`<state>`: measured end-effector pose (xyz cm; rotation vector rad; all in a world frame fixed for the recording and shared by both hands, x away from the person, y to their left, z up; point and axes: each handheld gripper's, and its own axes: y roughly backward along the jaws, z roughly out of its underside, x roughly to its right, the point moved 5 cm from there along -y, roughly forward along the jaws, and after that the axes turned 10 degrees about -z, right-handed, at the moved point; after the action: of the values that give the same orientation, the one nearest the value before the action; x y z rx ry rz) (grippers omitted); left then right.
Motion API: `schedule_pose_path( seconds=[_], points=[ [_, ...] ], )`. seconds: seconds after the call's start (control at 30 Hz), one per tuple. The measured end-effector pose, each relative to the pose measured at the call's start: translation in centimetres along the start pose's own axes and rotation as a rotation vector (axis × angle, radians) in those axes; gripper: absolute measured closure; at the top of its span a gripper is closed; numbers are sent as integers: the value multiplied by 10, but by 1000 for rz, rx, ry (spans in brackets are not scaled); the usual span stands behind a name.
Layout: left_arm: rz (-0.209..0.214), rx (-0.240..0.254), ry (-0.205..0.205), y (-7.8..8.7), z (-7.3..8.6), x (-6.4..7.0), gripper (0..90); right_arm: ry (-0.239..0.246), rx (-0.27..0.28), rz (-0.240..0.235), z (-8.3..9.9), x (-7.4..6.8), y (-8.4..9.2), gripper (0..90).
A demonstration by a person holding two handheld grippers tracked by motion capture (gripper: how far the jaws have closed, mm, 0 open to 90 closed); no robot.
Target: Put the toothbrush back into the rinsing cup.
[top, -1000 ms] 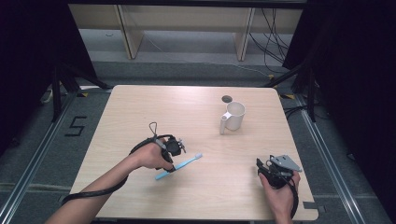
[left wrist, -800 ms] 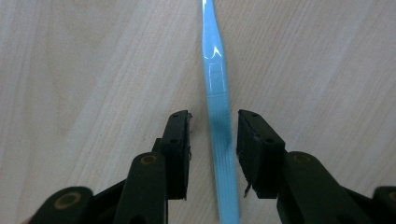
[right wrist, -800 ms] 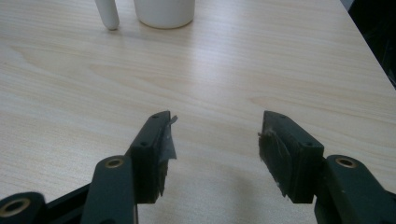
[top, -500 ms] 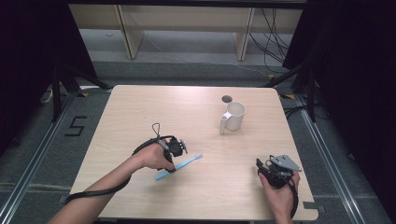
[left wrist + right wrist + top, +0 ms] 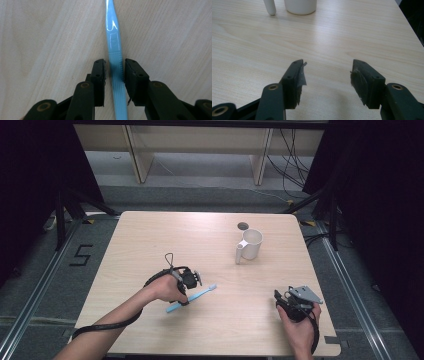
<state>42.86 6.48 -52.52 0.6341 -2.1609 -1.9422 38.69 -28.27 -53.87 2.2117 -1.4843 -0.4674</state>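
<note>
Presently the left gripper [image 5: 114, 68] sits low over the pale wooden table [image 5: 150, 235], its two black jaws straddling the ridged handle of a light blue plastic toothbrush [image 5: 113, 40] that lies flat on the wood. In the left gripper view the jaws have just been closing on the handle; the right-hand pad appears to touch its edge, while a thin dark gap remains on the other side, so the grip is not yet clenched. From the high view, the toothbrush [image 5: 192, 297] lies at a slant in the near-left part of the table, with its head pointing away toward the middle and its tail end under the left hand [image 5: 165, 289]. The right gripper [image 5: 327, 72] rests near the front right corner with jaws spread wide and nothing between them. A white ceramic mug with a handle [image 5: 250, 245] stands upright in the far-right part of the table, well apart from both grippers, just in front of a small dark round hole [image 5: 243, 226] in the tabletop.
</note>
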Motion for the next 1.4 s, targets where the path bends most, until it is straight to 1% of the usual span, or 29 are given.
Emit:
schedule_pose_path(
  seconds=[0.1, 0.13, 0.17, 0.2, 0.23, 0.27, 0.43, 0.47, 0.53, 0.57, 0.6, 0.63, 0.7, 0.83, 0.97, 1.03, 1.07, 1.17, 1.27, 1.3, 1.33, 1.4],
  points=[
    [0, 3, -3, -1, -1, 0, 698, -1, 5, 1, 0, 0, 0, 444],
    [0, 4, -3, -1, -1, -1, 699, 1, -1, 0, 0, 0, 0, 444],
    [0, 3, -3, -1, -1, -1, 701, -17, -3, -15, 0, -2, -1, 444],
    [0, 3, -2, -1, -1, 0, 703, -17, -6, -15, 1, -2, -1, 445],
    [0, 3, -1, -2, -1, 0, 703, 0, -1, -1, 0, 0, 0, 445],
    [0, 5, 0, -2, -1, 0, 704, 3, 1, 0, 0, 0, 0, 445],
    [-1, -7, -6, -1, -2, -1, 716, 3, 1, 0, 0, 0, 0, 445],
    [-4, -4, -5, -2, -2, -1, 722, -5, -1, 0, 0, -1, 0, 445],
    [-10, -7, -14, -2, -2, 0, 729, 2, -1, -1, 0, 0, 0, 445],
    [-9, -8, -14, -2, -2, 0, 742, -17, -8, -15, 1, -2, -1, 445],
    [-10, -12, -19, -1, -2, 1, 746, -10, -5, -11, 0, -2, -1, 445],
    [-12, -15, -29, -1, -3, 1, 749, -10, -5, -11, 0, -2, -1, 445],
    [-9, -18, -35, -1, -3, 2, 751, -9, -4, -10, 0, -2, -1, 445],
    [-11, -19, -26, -2, -3, 3, 760, -10, -4, -11, 0, -2, -1, 445],
    [-9, -41, -36, -1, -4, 3, 762, -7, -6, -9, 0, -1, -1, 445],
    [-11, -44, -37, -2, -5, 4, 758, -5, -7, -6, 1, -1, -1, 444],
    [-13, -48, -47, -2, -6, 3, 758, -5, -7, -6, 1, -1, -1, 444],
    [-10, -60, -53, -2, -6, 3, 746, -20, -4, -15, 0, -2, -1, 444],
    [-9, -64, -58, -2, -7, 3, 747, -20, -6, -15, 0, -2, -1, 444],
    [-12, -68, -61, -2, -7, 3, 747, -12, -8, -16, 1, -1, -1, 444],
    [-14, -71, -63, -2, -7, 4, 747, -4, -7, -8, 1, -1, -1, 444],
    [-14, -74, -61, -2, -8, 4, 750, 0, -7, -7, 1, -1, -1, 444]
  ],
)
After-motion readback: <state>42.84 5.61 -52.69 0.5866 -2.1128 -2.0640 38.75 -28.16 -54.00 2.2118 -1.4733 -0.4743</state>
